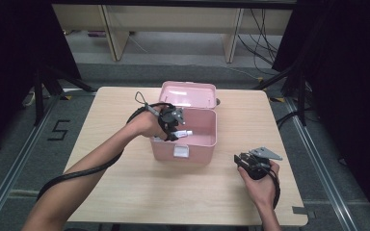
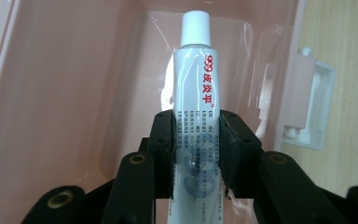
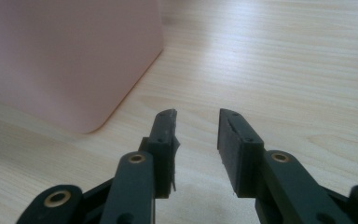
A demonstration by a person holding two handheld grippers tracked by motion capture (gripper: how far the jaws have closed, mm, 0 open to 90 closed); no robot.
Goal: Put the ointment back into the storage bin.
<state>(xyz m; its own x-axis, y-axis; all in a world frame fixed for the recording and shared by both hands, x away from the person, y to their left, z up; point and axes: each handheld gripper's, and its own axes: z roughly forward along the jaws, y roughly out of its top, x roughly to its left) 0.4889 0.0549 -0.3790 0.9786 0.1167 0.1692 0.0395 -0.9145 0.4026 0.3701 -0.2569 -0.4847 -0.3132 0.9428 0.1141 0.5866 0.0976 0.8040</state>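
Observation:
A pink box stands open in the middle of the wooden table, its lid tipped back. My left gripper reaches into the box from the left and is shut on a white tube with a ribbed white cap. In the left gripper view the tube carries red and blue print and stands up between the two pads, over the pink inside of the box. My right gripper rests low near the table's right front, open, nothing between its fingers.
The box's white front latch faces the person; in the left gripper view the latch hangs outside the right wall. The box's rounded corner lies just left of my right gripper. Bare tabletop spreads around the box.

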